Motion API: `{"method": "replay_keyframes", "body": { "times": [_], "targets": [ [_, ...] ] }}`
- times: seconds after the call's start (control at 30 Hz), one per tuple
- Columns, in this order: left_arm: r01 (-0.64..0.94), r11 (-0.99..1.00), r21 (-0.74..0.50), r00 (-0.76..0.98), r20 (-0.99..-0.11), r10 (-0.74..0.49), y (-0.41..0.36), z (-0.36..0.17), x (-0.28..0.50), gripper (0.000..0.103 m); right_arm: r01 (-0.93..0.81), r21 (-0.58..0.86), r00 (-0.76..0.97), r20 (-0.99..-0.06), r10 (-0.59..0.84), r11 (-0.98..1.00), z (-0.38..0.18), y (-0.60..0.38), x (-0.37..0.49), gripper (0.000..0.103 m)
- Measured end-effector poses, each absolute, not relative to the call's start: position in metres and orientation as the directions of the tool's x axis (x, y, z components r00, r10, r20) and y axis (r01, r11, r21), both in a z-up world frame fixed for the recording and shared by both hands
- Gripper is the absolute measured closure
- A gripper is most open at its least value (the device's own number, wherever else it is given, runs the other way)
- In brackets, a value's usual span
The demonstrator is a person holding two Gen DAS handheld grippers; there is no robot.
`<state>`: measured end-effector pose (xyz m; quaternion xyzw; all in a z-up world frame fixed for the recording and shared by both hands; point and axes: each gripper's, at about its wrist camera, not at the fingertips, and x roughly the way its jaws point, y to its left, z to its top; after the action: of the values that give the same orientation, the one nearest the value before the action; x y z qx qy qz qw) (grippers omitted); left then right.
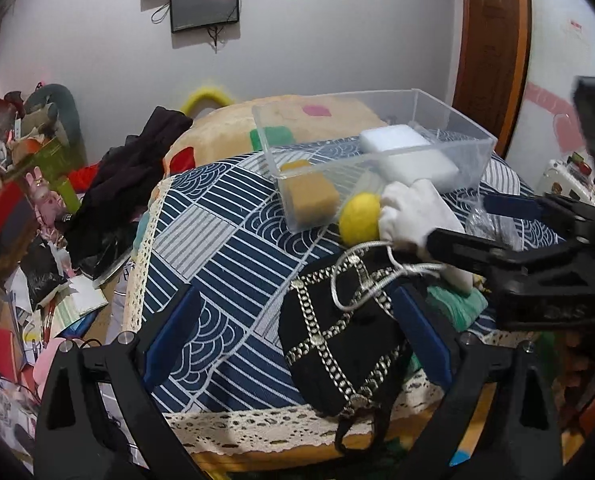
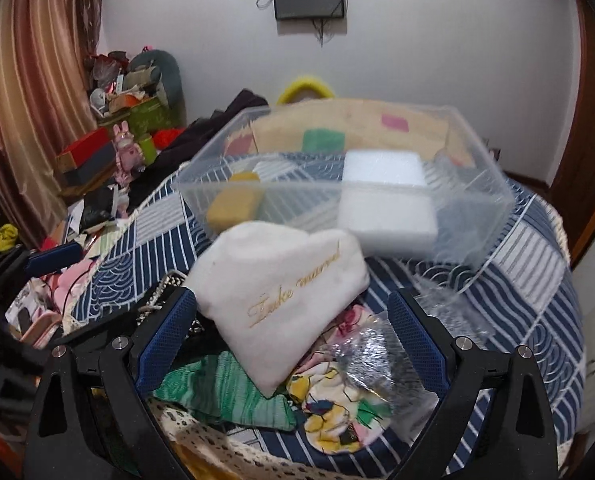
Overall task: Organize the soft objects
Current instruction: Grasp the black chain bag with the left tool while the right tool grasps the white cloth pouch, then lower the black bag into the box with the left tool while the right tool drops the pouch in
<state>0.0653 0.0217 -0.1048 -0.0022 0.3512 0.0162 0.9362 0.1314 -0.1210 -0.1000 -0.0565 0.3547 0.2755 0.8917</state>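
Blue-padded fingers of the right gripper (image 2: pixel 291 332) stand wide apart around a white pouch (image 2: pixel 281 296), not yet clamping it. It lies on mixed fabrics at the worktop's near lace edge. Just beyond, the clear bin (image 2: pixel 473 188) holds sponges, its open top leaving room. Left gripper (image 1: pixel 297 336), also apart, hovers over a black chained bag (image 1: pixel 337 344).

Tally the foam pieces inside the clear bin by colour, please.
Yellow-brown sponge: 1
White foam block: 1
Total: 2
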Motion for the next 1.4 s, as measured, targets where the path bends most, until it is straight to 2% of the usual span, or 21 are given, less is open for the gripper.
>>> {"method": "replay_keyframes", "body": {
  "times": [0.07,0.13,0.2,0.23,0.3,0.33,0.4,0.47,0.53,0.6,0.63,0.8,0.9,1.1,1.4],
  "targets": [
    [-0.023,1.000,0.015,0.752,-0.659,0.027,0.019,-0.107,0.063,0.005,-0.536,0.114,0.579,-0.672,0.462,0.837,-0.104,-0.120,0.133,0.010],
    [-0.016,1.000,0.016,0.749,-0.662,0.022,0.018,-0.111,0.062,0.005,-0.541,0.138,0.560,-0.677,0.478,0.830,-0.108,-0.121,0.133,0.021],
    [-0.005,1.000,0.000,0.739,-0.673,0.004,0.016,-0.115,0.062,0.005,-0.549,0.163,0.531,-0.689,0.493,0.820,-0.112,-0.121,0.136,0.042],
    [-0.001,1.000,-0.005,0.736,-0.677,-0.003,0.016,-0.117,0.061,0.005,-0.550,0.169,0.527,-0.690,0.497,0.818,-0.112,-0.122,0.134,0.047],
    [0.007,1.000,-0.010,0.729,-0.685,-0.012,0.014,-0.121,0.062,0.005,-0.550,0.166,0.527,-0.691,0.494,0.819,-0.113,-0.123,0.132,0.064],
    [0.010,1.000,-0.014,0.727,-0.687,-0.017,0.014,-0.122,0.062,0.005,-0.547,0.163,0.531,-0.691,0.491,0.821,-0.113,-0.124,0.130,0.067],
    [0.013,0.999,-0.032,0.723,-0.690,-0.032,0.014,-0.125,0.062,0.005,-0.543,0.161,0.542,-0.682,0.491,0.824,-0.111,-0.128,0.127,0.083],
    [0.010,0.999,-0.050,0.722,-0.690,-0.042,0.015,-0.126,0.062,0.005,-0.538,0.152,0.565,-0.665,0.488,0.829,-0.105,-0.133,0.123,0.087],
    [0.010,0.998,-0.065,0.722,-0.690,-0.052,0.015,-0.128,0.062,0.011,-0.533,0.144,0.588,-0.646,0.487,0.834,-0.100,-0.138,0.118,0.088],
    [0.015,0.997,-0.073,0.722,-0.689,-0.061,0.015,-0.130,0.063,0.026,-0.531,0.144,0.607,-0.623,0.494,0.835,-0.094,-0.144,0.111,0.088],
    [0.025,0.996,-0.082,0.718,-0.692,-0.075,0.014,-0.131,0.065,0.028,-0.530,0.143,0.612,-0.618,0.493,0.836,-0.093,-0.146,0.110,0.088],
    [0.061,0.984,-0.168,0.680,-0.715,-0.164,0.018,-0.140,0.076,0.066,-0.526,0.117,0.642,-0.596,0.483,0.843,-0.087,-0.150,0.099,0.088],
    [0.064,0.976,-0.206,0.672,-0.715,-0.195,0.020,-0.141,0.079,0.080,-0.525,0.108,0.651,-0.589,0.479,0.844,-0.085,-0.150,0.096,0.088],
    [0.046,0.986,-0.160,0.714,-0.685,-0.145,0.016,-0.127,0.066,0.087,-0.514,0.100,0.677,-0.562,0.475,0.852,-0.073,-0.156,0.089,0.088],
    [0.019,0.987,-0.159,0.793,-0.599,-0.111,0.030,-0.085,0.049,0.088,-0.493,0.086,0.724,-0.511,0.463,0.866,-0.053,-0.166,0.087,0.088]
  ]
}}
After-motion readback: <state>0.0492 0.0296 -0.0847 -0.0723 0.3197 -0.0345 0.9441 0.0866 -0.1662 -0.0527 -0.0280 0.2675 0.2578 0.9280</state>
